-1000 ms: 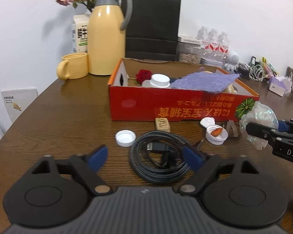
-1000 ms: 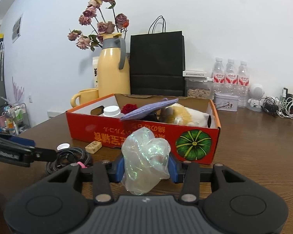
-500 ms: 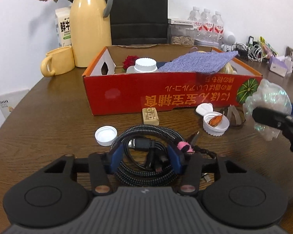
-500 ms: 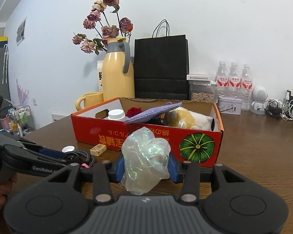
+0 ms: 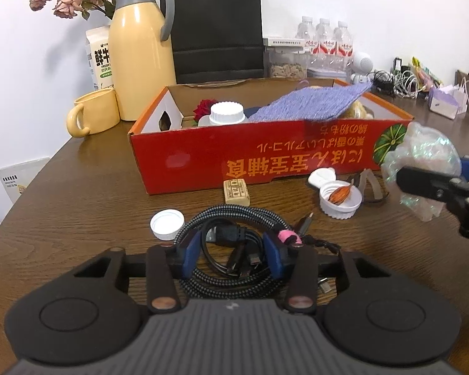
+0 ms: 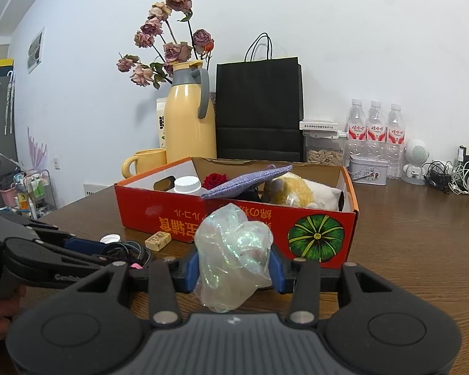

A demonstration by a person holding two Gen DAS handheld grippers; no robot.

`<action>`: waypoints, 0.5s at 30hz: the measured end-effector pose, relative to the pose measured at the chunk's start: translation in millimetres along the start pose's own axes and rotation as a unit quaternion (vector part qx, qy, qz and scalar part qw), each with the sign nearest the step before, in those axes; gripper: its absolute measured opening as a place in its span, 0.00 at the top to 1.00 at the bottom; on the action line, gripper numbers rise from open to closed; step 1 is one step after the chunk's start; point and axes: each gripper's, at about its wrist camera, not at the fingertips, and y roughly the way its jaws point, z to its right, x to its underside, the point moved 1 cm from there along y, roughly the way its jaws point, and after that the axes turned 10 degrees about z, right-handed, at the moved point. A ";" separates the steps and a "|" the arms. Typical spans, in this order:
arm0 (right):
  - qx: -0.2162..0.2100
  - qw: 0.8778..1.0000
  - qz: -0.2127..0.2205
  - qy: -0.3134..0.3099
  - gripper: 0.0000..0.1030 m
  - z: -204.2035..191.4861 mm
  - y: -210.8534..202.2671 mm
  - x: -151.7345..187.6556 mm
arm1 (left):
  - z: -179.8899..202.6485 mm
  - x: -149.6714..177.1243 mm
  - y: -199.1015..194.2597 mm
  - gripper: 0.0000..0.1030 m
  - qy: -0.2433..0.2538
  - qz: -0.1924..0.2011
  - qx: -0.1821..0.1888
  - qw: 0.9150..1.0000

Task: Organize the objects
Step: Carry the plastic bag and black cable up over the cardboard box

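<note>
Red cardboard marks the middle of the scene: an open red box sits on the brown wooden tabletop, and everything else lies around it. In front of the box's near wall, a coiled braided cable rests on the wood. The left gripper is low over this coil, and its jaws have just been closing; its blue fingers now press in on the bundle's inner loops and plugs from both sides. A white bottle cap lies just left of the coil, and a small tan block sits between the coil and the box. Toward the box's right front corner lie a white lid holding a dried orange bud, and a second small white cap touching the box's foot.

The right gripper hovers in front of the box's pumpkin picture, its fingers clamped on a crumpled iridescent plastic bag that hangs clear of the tabletop.

Inside the box lie a white-capped bottle, a red rose head, a purple woven cloth and a plush toy under the cloth. Behind the box stand a yellow thermos jug, a yellow mug, a milk carton and a black paper bag.
</note>
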 end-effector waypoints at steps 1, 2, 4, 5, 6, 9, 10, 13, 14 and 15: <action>0.000 1.000 0.000 0.000 0.58 0.2 -0.1 0.0 | -0.5 -0.6 -1.4 0.57 -0.001 0.002 0.000 1.000; 0.000 1.000 0.001 0.000 0.58 0.3 0.0 -0.1 | -1.0 -1.3 -2.9 0.57 -0.003 0.004 0.001 1.000; 0.000 1.000 0.001 0.000 0.58 0.3 0.0 -0.2 | -1.9 -3.2 -5.8 0.57 -0.005 0.009 0.003 1.000; 0.000 1.000 0.001 -0.001 0.58 0.5 -0.4 0.0 | -2.3 -4.4 -7.8 0.57 -0.006 0.012 0.003 1.000; -0.001 1.000 0.002 -0.001 0.58 0.4 -0.7 0.0 | -2.7 -5.4 -9.4 0.57 -0.007 0.014 0.004 1.000; -0.002 1.000 0.003 -0.005 0.58 -0.5 -0.9 -0.1 | -3.9 -11.3 -15.6 0.57 -0.008 0.025 0.007 1.000; -0.002 1.000 0.002 -0.009 0.58 -1.5 -0.5 -0.1 | -4.0 -14.1 -17.9 0.57 -0.009 0.030 0.008 0.999; -0.005 1.000 0.002 -0.020 0.58 -5.8 0.6 -0.8 | -3.3 -23.6 -23.0 0.57 -0.007 0.045 0.012 0.999; -0.007 1.000 0.003 -0.021 0.58 -7.2 0.6 -2.5 | -3.4 -27.2 -24.0 0.57 -0.006 0.050 0.013 0.999; -0.011 1.000 0.008 -0.021 0.58 -8.0 -0.1 -6.0 | -2.8 -31.3 -24.7 0.57 -0.005 0.055 0.015 0.998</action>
